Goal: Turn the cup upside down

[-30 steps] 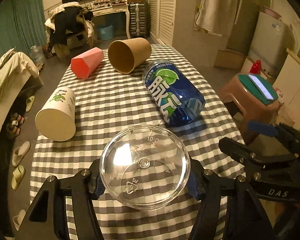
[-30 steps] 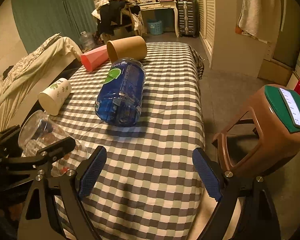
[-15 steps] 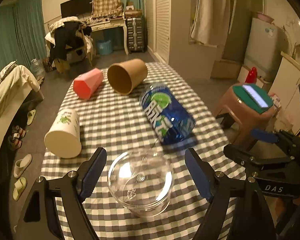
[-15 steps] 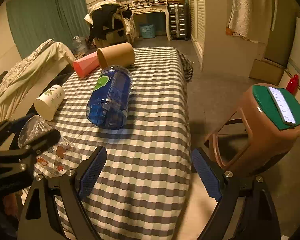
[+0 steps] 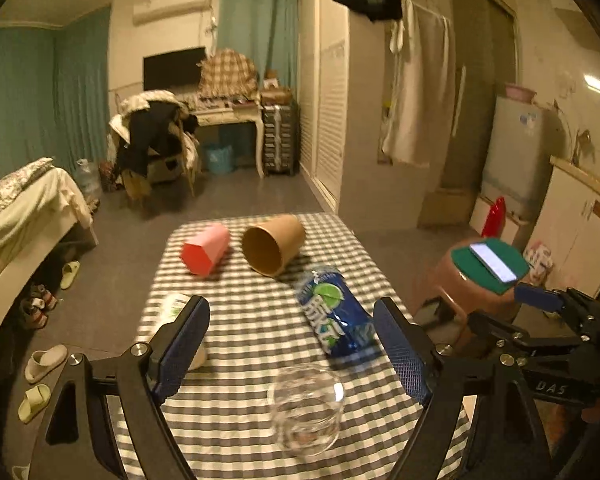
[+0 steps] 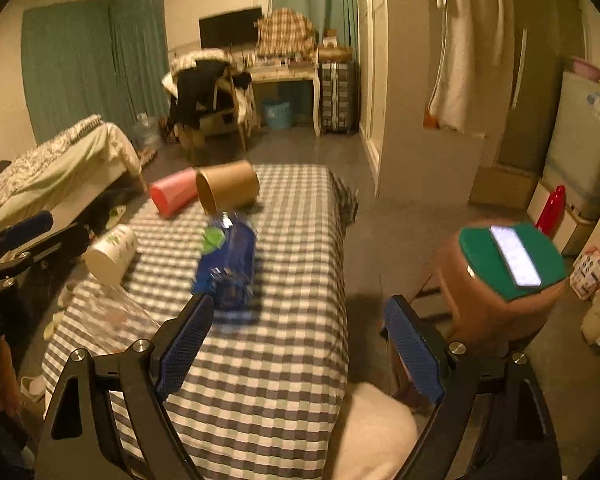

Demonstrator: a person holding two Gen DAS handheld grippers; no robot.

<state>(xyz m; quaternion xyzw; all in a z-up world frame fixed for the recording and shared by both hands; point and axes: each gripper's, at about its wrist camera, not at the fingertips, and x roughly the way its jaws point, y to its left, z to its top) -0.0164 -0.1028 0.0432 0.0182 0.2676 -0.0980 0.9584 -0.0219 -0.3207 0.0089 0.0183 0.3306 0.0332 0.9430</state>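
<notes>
Since a second ago the left gripper [image 5: 290,344] has let go of the clear cup [image 5: 305,410] and drawn up and back; its jaws stand wide apart with nothing between them. That cup sits on the checked bench [image 5: 256,332] at about 6 o'clock in the left wrist view, apparently base up, apart from both pads, so the flip looks done. The right gripper [image 6: 296,348] is likewise spread and empty, hanging over the bench's near right edge.

At 12 o'clock from the cup lie a brown cup [image 5: 272,250] and a pink cup [image 5: 204,252]; the blue bottle [image 5: 334,320] lies on its side at 1 o'clock, near the clear cup, and a white cup [image 5: 174,312] at 10 o'clock, partly behind the left pad. At 3 o'clock, off the bench, a stool [image 5: 474,280] carries a phone.

The risks, as I judge them: the bottle could roll into the light cup if the bench is jolted, and a careless sweep of either gripper could tip the cup or push it off the near edge.
</notes>
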